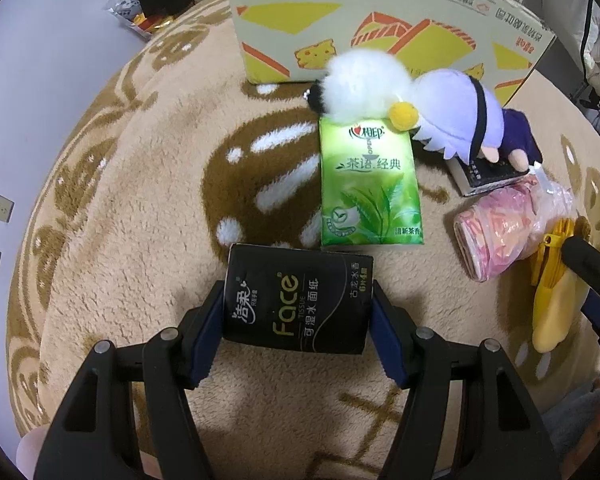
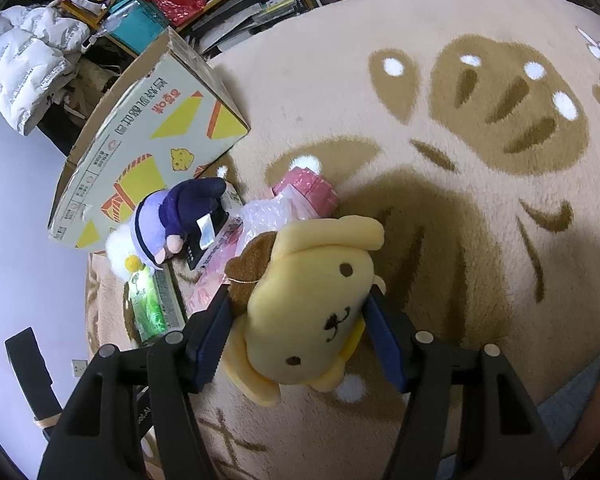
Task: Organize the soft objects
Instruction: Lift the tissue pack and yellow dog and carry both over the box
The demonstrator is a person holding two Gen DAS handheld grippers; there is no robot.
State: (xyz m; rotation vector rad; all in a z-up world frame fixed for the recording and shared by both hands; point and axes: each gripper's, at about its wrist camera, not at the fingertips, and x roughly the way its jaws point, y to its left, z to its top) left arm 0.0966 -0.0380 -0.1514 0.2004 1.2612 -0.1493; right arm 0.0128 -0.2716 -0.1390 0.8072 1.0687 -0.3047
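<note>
A black "Face" tissue pack lies on the beige rug, and my left gripper is shut on it, blue pads pressed on both short ends. Beyond it lies a green tissue pack, with a white fluffy plush and a lavender-haired doll at its far end. In the right wrist view my right gripper is shut on a yellow dog plush with a brown beret, pads squeezing its head. That plush also shows at the right edge of the left wrist view.
An open cardboard box with yellow and orange print stands behind the toys on the rug. A pink pack in clear plastic and a dark book lie to the right. Shelves and a white jacket are beyond the box.
</note>
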